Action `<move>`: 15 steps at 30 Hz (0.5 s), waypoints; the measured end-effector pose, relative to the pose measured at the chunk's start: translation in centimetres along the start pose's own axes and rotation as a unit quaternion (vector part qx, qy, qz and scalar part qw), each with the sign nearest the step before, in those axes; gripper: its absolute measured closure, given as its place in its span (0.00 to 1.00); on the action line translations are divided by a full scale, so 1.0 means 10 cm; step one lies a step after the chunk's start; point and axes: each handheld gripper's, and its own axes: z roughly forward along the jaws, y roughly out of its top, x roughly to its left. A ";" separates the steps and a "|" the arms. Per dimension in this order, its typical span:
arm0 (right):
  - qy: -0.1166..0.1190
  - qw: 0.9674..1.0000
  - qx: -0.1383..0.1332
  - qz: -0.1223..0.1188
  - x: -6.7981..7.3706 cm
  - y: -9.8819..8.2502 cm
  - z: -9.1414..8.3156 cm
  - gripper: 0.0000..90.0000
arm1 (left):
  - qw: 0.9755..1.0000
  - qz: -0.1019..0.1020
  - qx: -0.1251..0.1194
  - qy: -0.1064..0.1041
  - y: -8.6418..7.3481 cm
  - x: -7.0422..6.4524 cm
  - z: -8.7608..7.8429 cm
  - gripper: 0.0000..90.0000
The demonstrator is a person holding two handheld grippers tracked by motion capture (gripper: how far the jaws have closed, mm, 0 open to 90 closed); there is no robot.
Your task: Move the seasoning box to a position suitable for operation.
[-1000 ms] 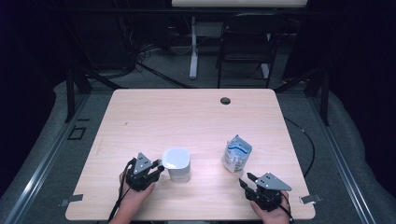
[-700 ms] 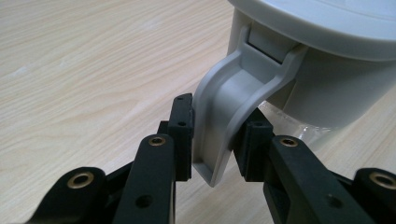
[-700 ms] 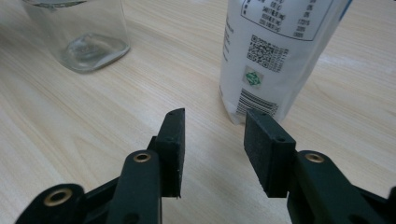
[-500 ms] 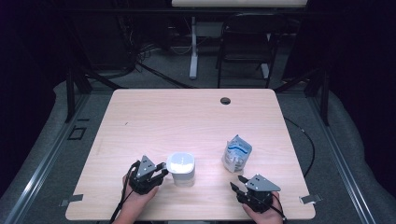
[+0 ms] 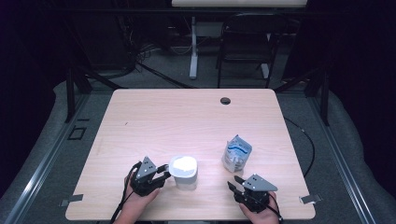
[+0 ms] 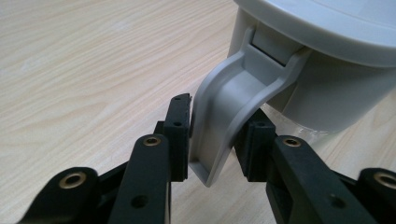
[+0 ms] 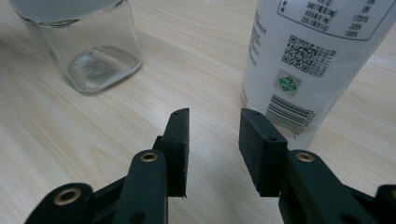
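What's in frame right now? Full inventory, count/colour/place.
container: 1, clear body with white-grey lid, near edge of table, left of centre; its grey latch hangs between the left gripper's jaws
pouch: 1, white with blue print, standing right of the container
table: 1, light wood, centre; dark round hole near its far edge
chair: 1, dark, on the floor beyond the table
left gripper: 1, black, beside the container; jaws have just been opening, pads around the latch
right gripper: 1, black, near the pouch; jaws have just been closing, nothing between them
hands: 2, at the table's near edge
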 end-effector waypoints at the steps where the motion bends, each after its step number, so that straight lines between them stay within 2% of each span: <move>1: 0.000 1.000 0.000 0.000 0.00 0.00 0.00 0.71 | 1.000 -0.005 -0.002 0.000 0.00 0.00 0.00 0.76; 6: -0.002 1.000 0.004 -0.001 0.01 0.00 0.01 0.70 | 1.000 -0.012 0.001 -0.003 0.00 0.02 -0.05 0.69; 8: 0.000 1.000 0.005 -0.001 0.01 0.00 0.00 0.70 | 1.000 -0.015 -0.005 -0.012 0.00 0.02 -0.10 0.67; 11: 0.012 1.000 0.012 0.006 0.01 0.01 0.01 0.66 | 0.999 -0.023 -0.006 -0.040 0.02 0.05 -0.16 0.67; 13: 0.025 0.999 0.014 0.017 0.02 0.00 0.03 0.63 | 0.999 -0.025 -0.004 -0.046 0.03 0.07 -0.19 0.66; 15: 0.024 0.999 0.020 0.009 0.03 0.02 0.02 0.59 | 0.999 -0.026 -0.005 -0.047 0.03 0.07 -0.20 0.65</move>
